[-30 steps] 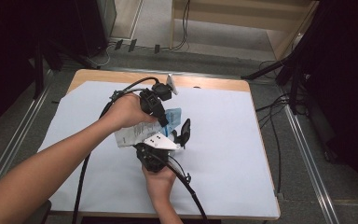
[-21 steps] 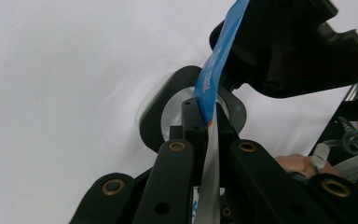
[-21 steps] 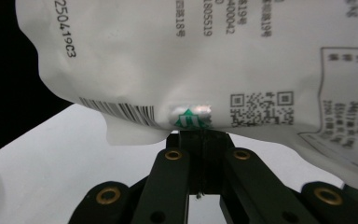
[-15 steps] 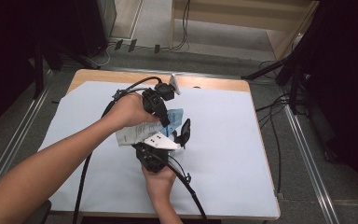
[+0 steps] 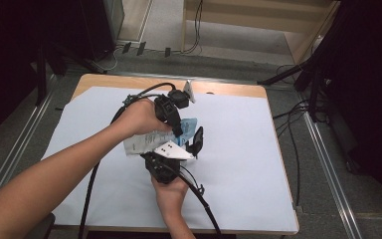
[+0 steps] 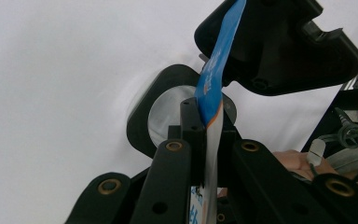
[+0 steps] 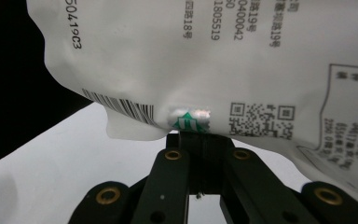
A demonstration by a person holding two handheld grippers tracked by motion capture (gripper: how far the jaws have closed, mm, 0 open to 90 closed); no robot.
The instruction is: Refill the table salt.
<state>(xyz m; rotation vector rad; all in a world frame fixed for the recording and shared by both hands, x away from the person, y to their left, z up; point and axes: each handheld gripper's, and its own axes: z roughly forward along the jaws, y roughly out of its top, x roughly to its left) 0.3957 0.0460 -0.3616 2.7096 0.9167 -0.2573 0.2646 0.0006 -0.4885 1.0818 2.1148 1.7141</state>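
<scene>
Nothing had really moved since the earlier frames: your two hands held their places over the middle of the white-covered surface [image 5: 238, 164], and the packet [image 5: 151, 138] stayed lifted between them, just left of centre. Your left hand-held gripper [image 5: 178, 130] came in from the far left and was pinched shut on the packet's blue end [image 6: 213, 79], the film standing edge-on between its jaws in the left gripper view. Your right hand-held gripper [image 5: 195, 148] reached up from the near side; its jaws were pressed together on the packet's lower edge [image 7: 189, 122], right under the small green mark beside the barcode, as the right gripper view showed. So both tools were clamped on the same thin sachet, one at the blue top and one at the white printed body. To judge from that double grip, you were about to tear or pull the packet open. To do it well, you needed to keep both pinches tight and close to each other along the seam, so the film took the strain at one spot rather than stretching. Pulling the hands apart in opposite directions across the edge, not straight away from each other, would have started a tear more readily, and keeping the packet's body low over the surface would have caught anything that spilled.
</scene>
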